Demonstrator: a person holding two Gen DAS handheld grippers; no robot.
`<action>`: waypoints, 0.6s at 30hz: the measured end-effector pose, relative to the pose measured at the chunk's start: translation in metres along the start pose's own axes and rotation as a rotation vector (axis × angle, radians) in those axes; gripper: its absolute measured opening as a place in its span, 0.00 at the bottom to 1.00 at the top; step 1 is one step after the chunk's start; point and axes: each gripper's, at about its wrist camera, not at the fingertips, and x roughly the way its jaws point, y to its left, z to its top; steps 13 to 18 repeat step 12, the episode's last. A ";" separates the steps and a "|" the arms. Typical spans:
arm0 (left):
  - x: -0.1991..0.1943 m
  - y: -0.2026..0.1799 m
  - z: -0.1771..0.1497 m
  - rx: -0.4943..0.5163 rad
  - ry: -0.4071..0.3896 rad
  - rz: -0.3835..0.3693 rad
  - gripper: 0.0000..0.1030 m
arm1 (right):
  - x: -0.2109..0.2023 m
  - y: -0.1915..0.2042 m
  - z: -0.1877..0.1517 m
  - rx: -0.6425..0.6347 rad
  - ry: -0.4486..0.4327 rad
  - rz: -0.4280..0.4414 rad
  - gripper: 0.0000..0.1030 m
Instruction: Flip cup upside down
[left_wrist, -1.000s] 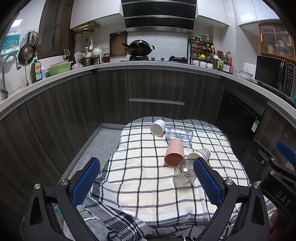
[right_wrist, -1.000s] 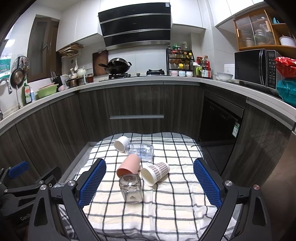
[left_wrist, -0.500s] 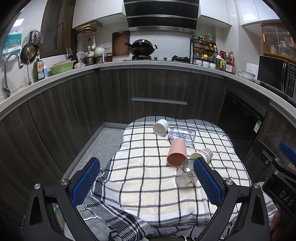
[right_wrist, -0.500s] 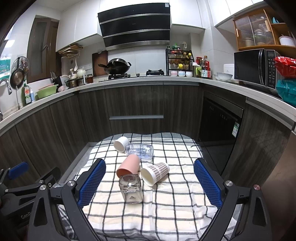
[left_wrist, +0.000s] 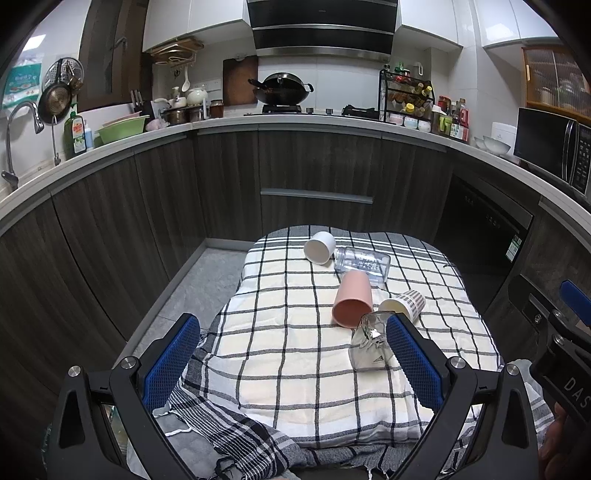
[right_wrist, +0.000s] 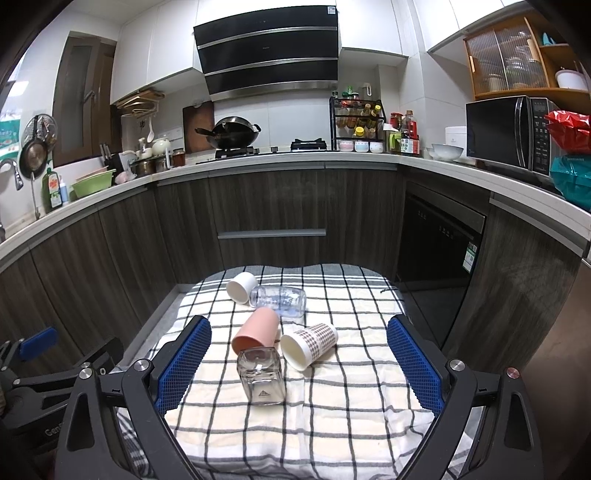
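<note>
Several cups lie on their sides on a checked cloth (left_wrist: 288, 354): a white cup (left_wrist: 320, 247) at the far end, a clear bottle-like cup (left_wrist: 364, 263) next to it, a pink cup (left_wrist: 352, 303), a patterned paper cup (left_wrist: 404, 303) and a square glass (left_wrist: 369, 345). The same things show in the right wrist view: white cup (right_wrist: 242, 287), clear cup (right_wrist: 279, 301), pink cup (right_wrist: 255, 328), paper cup (right_wrist: 308, 344), glass (right_wrist: 261, 376). My left gripper (left_wrist: 291, 354) and right gripper (right_wrist: 299, 360) are both open and empty, held short of the cups.
The cloth (right_wrist: 351, 387) covers a low table between dark kitchen cabinets (left_wrist: 317, 173). The floor (left_wrist: 184, 288) lies to the left. The right gripper's body (left_wrist: 561, 343) shows at the left view's right edge, and the left gripper's body (right_wrist: 44, 373) at the right view's left edge.
The left gripper's view has drifted a little, so the cups sit slightly further right and lower. The right view has barely changed. No cup has moved.
</note>
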 end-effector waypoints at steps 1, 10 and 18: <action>0.000 0.000 0.000 0.000 0.000 0.001 1.00 | 0.000 0.000 0.000 -0.001 -0.001 -0.001 0.93; 0.001 0.000 -0.001 0.000 0.001 0.001 1.00 | 0.000 -0.001 0.000 0.001 0.002 0.000 0.93; 0.001 0.000 0.000 0.000 0.003 0.001 1.00 | 0.000 -0.001 0.000 0.002 0.001 -0.001 0.93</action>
